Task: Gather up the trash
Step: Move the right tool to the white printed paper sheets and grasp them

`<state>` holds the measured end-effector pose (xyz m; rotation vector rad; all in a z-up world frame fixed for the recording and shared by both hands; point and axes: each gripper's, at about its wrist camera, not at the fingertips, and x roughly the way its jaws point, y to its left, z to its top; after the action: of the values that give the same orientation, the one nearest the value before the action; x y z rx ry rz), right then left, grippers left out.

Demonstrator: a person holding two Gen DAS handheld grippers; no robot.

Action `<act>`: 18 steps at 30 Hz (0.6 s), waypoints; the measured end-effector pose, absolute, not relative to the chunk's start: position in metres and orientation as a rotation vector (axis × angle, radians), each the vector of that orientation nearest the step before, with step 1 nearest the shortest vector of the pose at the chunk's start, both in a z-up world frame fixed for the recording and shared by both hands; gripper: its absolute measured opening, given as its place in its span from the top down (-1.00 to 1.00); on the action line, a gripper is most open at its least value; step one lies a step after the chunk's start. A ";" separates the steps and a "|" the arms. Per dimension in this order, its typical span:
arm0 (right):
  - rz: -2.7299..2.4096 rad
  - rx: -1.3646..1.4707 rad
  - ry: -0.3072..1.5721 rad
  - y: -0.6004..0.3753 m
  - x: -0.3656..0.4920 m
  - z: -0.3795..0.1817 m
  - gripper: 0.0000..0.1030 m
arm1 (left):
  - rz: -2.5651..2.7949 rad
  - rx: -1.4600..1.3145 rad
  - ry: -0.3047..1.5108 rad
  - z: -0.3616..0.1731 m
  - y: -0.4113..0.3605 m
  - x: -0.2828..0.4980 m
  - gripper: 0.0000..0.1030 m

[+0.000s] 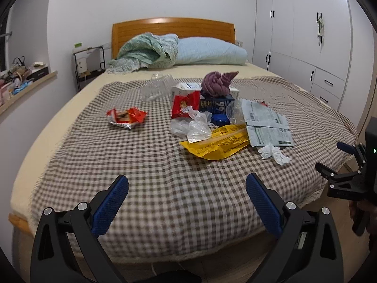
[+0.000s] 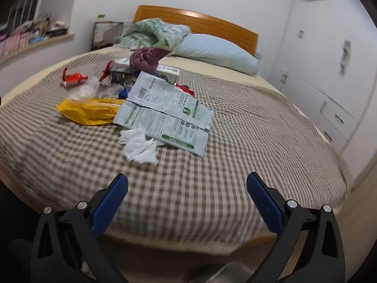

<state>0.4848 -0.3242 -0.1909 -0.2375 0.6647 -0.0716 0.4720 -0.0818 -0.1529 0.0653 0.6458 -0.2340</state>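
Trash lies in a heap on the checked bedspread (image 1: 153, 169). There is a yellow bag (image 1: 219, 141) (image 2: 89, 112), a crumpled white tissue (image 1: 274, 154) (image 2: 140, 147), grey printed mailer bags (image 1: 266, 122) (image 2: 165, 110), a red snack wrapper (image 1: 126, 118) (image 2: 71, 77), clear plastic film (image 1: 193, 127), a dark carton (image 1: 215, 103) and a purple cloth bundle (image 1: 218, 83) (image 2: 147, 59). My left gripper (image 1: 187, 186) hovers open over the bed's foot, well short of the heap. My right gripper (image 2: 187, 186) is open and empty too, nearest the tissue; it shows at the right edge of the left wrist view (image 1: 329, 160).
A wooden headboard (image 1: 173, 29), a blue pillow (image 1: 209, 52) and a green blanket (image 1: 146, 54) lie at the far end. White wardrobes (image 1: 306, 35) line the right wall. A cluttered ledge (image 1: 26, 77) and a wire side table (image 1: 89, 63) stand left.
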 end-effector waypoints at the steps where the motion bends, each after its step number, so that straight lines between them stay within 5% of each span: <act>1: -0.051 -0.228 0.668 -0.331 0.497 -0.193 -0.87 | -0.236 0.062 0.655 -0.157 -0.085 0.480 -0.87; 10: 0.153 0.050 0.688 -0.408 0.585 -0.203 -0.87 | -0.239 0.001 0.714 -0.182 -0.098 0.547 -0.87; 13: 0.203 0.139 0.716 -0.425 0.611 -0.209 -0.48 | -0.235 -0.022 0.757 -0.192 -0.097 0.560 -0.86; 17: 0.256 0.269 0.798 -0.443 0.643 -0.227 -0.45 | -0.236 -0.019 0.788 -0.201 -0.100 0.568 -0.86; 18: 0.268 0.294 0.808 -0.446 0.645 -0.230 -0.15 | -0.234 -0.013 0.784 -0.202 -0.100 0.568 -0.86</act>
<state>0.6449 -0.4461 -0.2303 0.2943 0.8079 0.2684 0.5681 -0.1004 -0.2018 -0.0125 0.7843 -0.2343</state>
